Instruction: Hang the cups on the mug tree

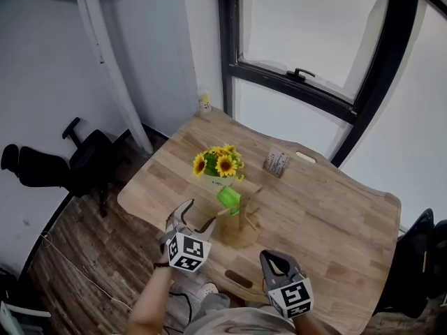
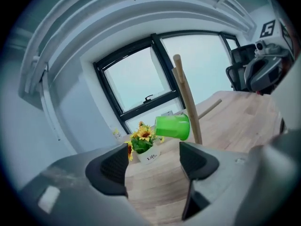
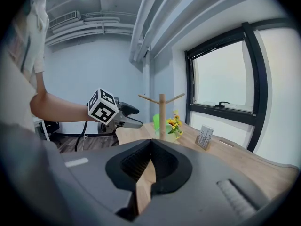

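Pot [image 1: 221, 181] holds sunflowers [image 1: 218, 162]; cup [image 1: 228, 198] hangs on mug tree [image 1: 242, 222]; wooden table [image 1: 328, 215] by window [image 1: 307, 47]. My left gripper [image 2: 155, 161] gapes empty, right gripper [image 3: 149, 147] closed.

Pale wooden table [image 1: 335, 215] beneath black-framed window [image 1: 314, 47], black chair [image 1: 91, 162] on plank floor [image 1: 84, 257].

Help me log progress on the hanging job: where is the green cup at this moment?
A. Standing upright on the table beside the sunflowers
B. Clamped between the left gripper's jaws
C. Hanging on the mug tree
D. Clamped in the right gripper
C: the green cup hangs on its side at the mug tree pole, clear of the tabletop, while the left gripper stands open and empty and the right gripper is shut on nothing.
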A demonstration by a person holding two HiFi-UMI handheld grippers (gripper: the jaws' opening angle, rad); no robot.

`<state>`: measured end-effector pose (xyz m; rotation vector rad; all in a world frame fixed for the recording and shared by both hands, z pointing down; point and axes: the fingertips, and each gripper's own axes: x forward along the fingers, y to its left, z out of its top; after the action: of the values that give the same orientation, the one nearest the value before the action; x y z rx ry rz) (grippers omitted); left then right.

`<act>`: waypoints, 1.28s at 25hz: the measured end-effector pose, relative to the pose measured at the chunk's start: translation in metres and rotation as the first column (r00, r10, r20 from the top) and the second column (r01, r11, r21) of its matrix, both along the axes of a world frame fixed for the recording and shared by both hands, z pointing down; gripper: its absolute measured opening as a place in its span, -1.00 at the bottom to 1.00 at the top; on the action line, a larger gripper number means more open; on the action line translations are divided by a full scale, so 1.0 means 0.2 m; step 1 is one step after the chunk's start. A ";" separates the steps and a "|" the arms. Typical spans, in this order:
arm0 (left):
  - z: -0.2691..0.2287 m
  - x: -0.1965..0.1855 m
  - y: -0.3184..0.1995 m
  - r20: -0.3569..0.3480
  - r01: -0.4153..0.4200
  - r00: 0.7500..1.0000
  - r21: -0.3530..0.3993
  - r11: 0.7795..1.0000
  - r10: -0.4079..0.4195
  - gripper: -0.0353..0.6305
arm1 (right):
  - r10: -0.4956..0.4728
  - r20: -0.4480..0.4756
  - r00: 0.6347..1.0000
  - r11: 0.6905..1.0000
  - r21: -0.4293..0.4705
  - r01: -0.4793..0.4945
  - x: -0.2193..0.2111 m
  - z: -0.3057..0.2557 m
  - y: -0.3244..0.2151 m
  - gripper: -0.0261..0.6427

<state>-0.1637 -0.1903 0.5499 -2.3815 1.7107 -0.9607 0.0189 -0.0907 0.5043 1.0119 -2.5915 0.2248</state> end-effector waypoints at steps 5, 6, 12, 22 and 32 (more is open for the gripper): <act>0.00 0.01 0.07 -0.146 0.048 0.988 -0.023 0.999 -0.051 0.11 | -0.018 -0.006 1.000 1.000 -0.008 0.017 -0.02 0.01 0.01 -0.92; 0.01 0.01 0.08 -0.168 0.055 0.984 -0.025 0.998 -0.059 0.07 | -0.019 -0.004 1.000 1.000 -0.008 0.019 -0.03 0.01 0.01 -0.92; 0.00 0.05 0.15 -0.234 0.066 0.970 -0.032 0.997 -0.071 -0.34 | -0.038 0.014 0.999 0.999 0.000 0.038 -0.06 -0.01 0.00 -0.92; -0.08 0.11 0.20 -0.269 0.079 0.960 -0.001 0.997 -0.077 -0.72 | -0.066 0.017 0.998 0.998 -0.004 0.066 -0.10 -0.01 -0.01 -0.92; -0.09 0.20 0.26 -0.356 0.067 0.932 -0.023 0.997 -0.071 -0.88 | -0.073 0.023 0.997 0.997 -0.009 0.073 -0.10 -0.01 -0.02 -0.92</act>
<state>-0.1233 -0.1382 0.5329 -2.6489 1.9163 -0.5653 -0.0011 -0.0949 0.5020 0.9144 -2.6398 0.2319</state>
